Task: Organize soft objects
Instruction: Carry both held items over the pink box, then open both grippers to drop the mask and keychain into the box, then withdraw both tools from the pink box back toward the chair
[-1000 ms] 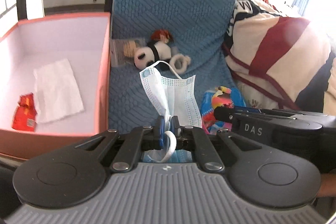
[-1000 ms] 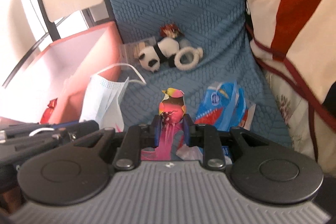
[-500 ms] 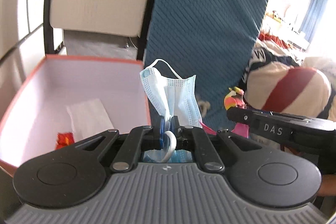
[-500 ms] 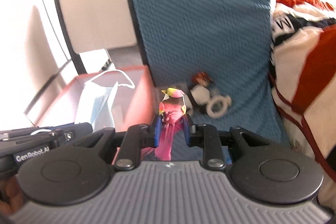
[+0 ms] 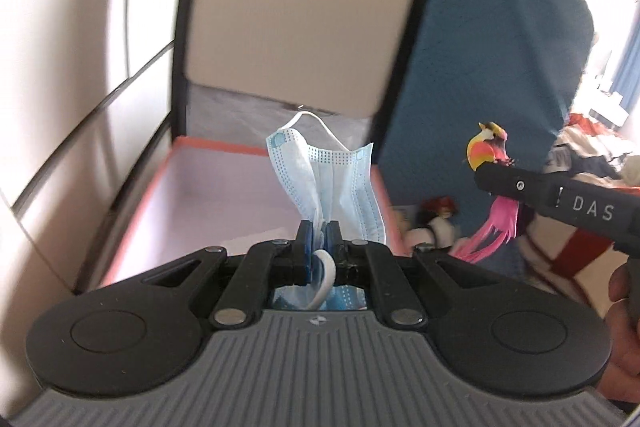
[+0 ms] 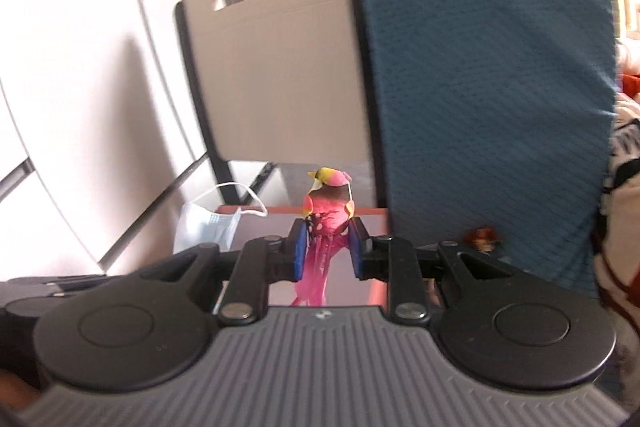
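L gripper: jaws pinched all the way in on a pale blue face mask. Mask stands up from the pads twd 12 o'clock, white ear loop arched at its top, second loop curling back behind the pads. It hangs in the air over the pink-walled box, which fills the L wrist view from 9 to 12 o'clock; box interior pale lilac, contents not visible here.

R gripper: jaws part-closed, blue pads pressing both sides of a pink toy bird w/ yellow head, long pink tail feathers trailing down at 6 o'clock. In L wrist view the same bird sits at 2–3 o'clock, clamped by the R gripper's black finger, white letters "DAS" readable on it. A hand grips that tool at 4 o'clock.

Blue textured cover runs 12 to 3 o'clock in R wrist view; beige chair back at 11. Small plush w/ red hair lies on the blue cover at 3 o'clock in L view, blurred. Red/white striped bedding at far R. No other writing legible.
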